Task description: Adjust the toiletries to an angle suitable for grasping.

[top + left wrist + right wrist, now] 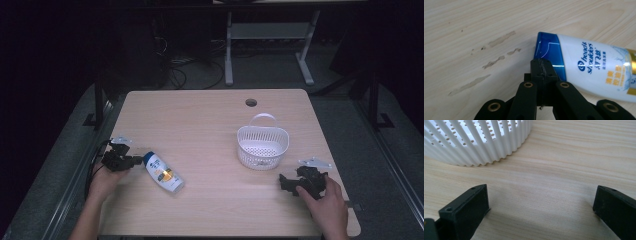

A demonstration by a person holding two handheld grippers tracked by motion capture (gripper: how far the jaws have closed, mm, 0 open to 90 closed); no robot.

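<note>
Pale wood-grain laminate covers the rectangular table (pixel 210 120), which has rounded corners and a round cable hole (pixel 251 102) near its far edge; in the left gripper view the surface carries a few dull smears (pixel 496 53) running diagonally across the grain. Around the table the room is very dark: grey floor (pixel 270 70) lies beyond it, with the white legs of another table frame (pixel 229 50) and a tangle of black cables (pixel 175 65) at the back. A white plastic shampoo bottle with a blue cap and a gold band (pixel 163 171) lies flat on its side on the table's left part, its cap pointing toward the left gripper (pixel 131 161). That black gripper, held in the person's left hand (pixel 104 182), has its jaws drawn together with nothing between them, their tips right at the blue cap (pixel 549 53); whether they touch it I cannot tell. On the right part of the table stands a white slotted plastic basket with a loop handle (pixel 262 145), well apart from the bottle. The right gripper (pixel 287 182), held in the person's right hand (pixel 327 202), sits low over the table just in front of the basket, its jaws spread wide over bare wood, with the basket's ribbed wall (pixel 481 142) near them.
</note>
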